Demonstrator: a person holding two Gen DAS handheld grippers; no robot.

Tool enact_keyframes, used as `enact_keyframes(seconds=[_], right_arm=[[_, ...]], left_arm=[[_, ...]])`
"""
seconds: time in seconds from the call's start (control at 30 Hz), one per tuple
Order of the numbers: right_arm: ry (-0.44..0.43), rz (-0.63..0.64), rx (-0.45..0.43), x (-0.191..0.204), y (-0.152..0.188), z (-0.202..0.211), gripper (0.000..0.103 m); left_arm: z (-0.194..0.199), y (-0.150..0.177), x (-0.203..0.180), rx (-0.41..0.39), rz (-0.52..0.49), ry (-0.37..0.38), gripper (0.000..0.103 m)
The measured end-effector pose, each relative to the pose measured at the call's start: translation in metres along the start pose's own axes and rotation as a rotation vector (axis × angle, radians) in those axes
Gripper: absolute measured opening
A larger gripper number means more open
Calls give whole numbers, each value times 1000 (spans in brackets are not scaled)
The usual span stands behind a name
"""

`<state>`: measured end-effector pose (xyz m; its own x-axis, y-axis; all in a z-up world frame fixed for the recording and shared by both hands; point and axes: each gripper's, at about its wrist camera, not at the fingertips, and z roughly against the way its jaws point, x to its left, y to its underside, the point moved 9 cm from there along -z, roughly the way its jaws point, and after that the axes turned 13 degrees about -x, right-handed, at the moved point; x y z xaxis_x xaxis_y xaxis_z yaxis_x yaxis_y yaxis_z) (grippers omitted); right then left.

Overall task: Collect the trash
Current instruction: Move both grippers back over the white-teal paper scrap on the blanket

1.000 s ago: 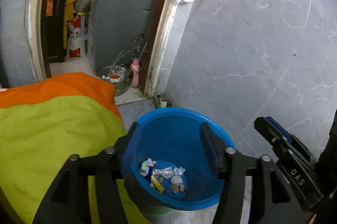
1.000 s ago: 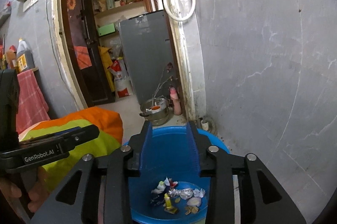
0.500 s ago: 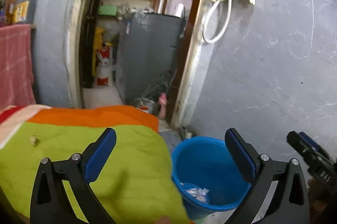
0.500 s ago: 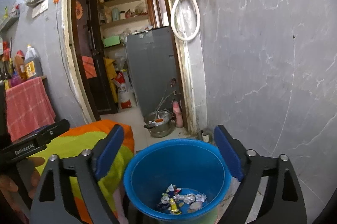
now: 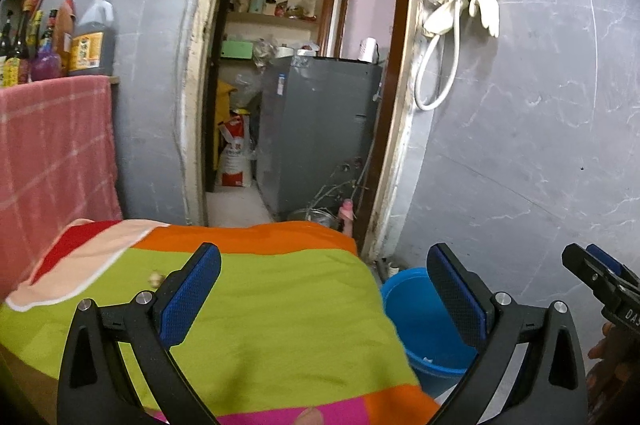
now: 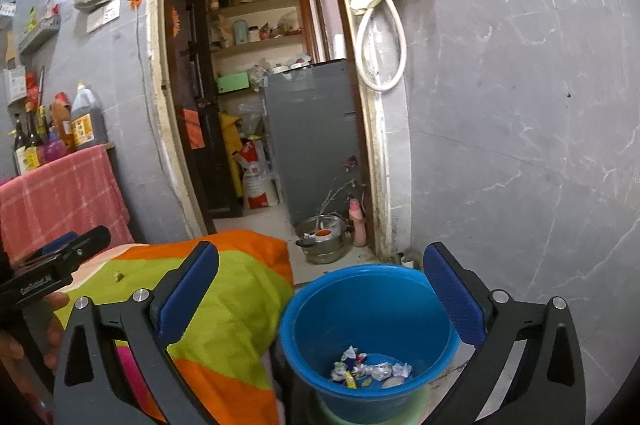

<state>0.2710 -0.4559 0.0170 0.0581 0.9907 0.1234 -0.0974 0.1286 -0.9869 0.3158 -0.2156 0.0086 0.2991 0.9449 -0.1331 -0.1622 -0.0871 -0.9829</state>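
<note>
Blue plastic forms the bucket (image 6: 370,321) that stands on the floor beside the striped cloth (image 6: 224,309), near the grey wall. At its bottom lies the trash (image 6: 370,371): crumpled white wrappers, a yellow scrap and a few pale bits, all heaped loosely together.

In the right wrist view the right gripper (image 6: 320,289) hangs above the bucket with its jaws spread wide, having just been opening; nothing sits between the blue pads, and the trash lies well below them, low in the gap and slightly toward the right pad (none of it touches a pad).

In the left wrist view the left gripper (image 5: 324,289) has jaws equally wide and empty, having just been opening as well. It points over the cloth's green band, and the bucket (image 5: 420,321) shows partly behind its right finger, down beside the cloth's edge. One small pale scrap (image 5: 156,279) rests on the green band just left of the left pad, apart from it; the same scrap (image 6: 119,276) appears in the right wrist view, well left of the bucket.
</note>
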Motion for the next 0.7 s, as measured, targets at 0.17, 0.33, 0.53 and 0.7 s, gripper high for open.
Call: enact_keyframes(seconds=[0.17,0.33,0.53,0.7], right_arm=[[-29,10,-6,26,-2,9,103],[-62,15,-12,54,-3,16,103],[-106,25,-15,90,1,24,103],[-138,46,-1,119,14,27,103]], left_arm=[[23,-6,20,-15,-3,-32,101],[46,-9,45,-27,-1,-74,101],[70,-6,79,-24,10,-134,101],[88,3,109,-12,22,-180,101]])
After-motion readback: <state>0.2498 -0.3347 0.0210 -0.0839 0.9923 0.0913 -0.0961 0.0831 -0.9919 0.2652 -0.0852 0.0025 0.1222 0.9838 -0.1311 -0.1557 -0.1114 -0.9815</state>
